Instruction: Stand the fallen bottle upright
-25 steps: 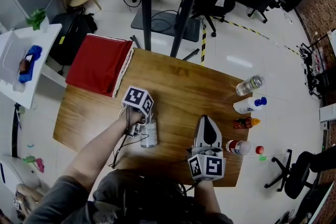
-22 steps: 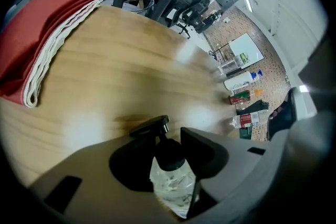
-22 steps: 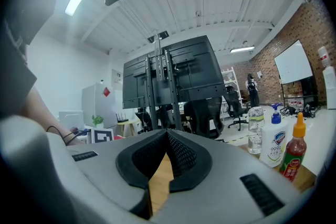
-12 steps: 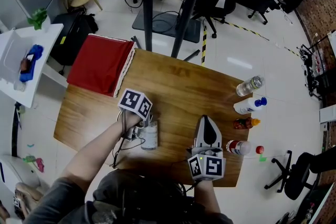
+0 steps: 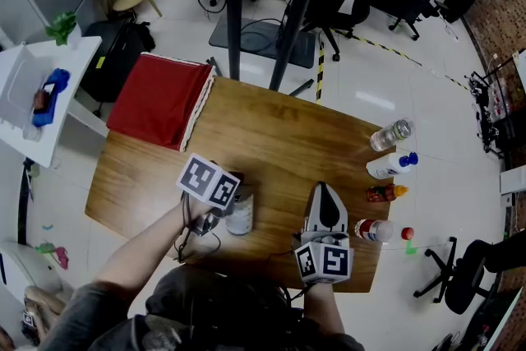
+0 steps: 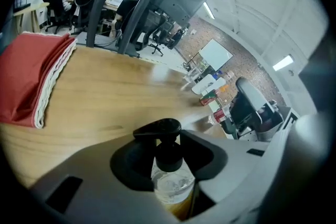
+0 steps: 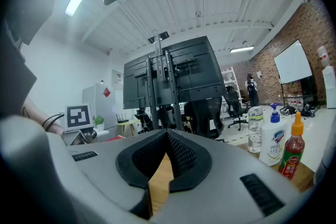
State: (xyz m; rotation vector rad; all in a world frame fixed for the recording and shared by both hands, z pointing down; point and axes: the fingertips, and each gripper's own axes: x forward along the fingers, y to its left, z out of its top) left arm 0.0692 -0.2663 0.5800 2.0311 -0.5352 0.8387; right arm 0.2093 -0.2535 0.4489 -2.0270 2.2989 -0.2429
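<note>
My left tool (image 6: 169, 160) was clamped on the bottle (image 5: 240, 219) just under its black pump (image 6: 157, 129), near the middle of the bench's (image 5: 279, 127) front edge. I couldn't tell if the bottle's base touched the wood. My right tool (image 5: 321, 191) was beside it, closed on nothing and aimed at the far edge. Four other bottles (image 5: 389, 164) lined the right edge.
</note>
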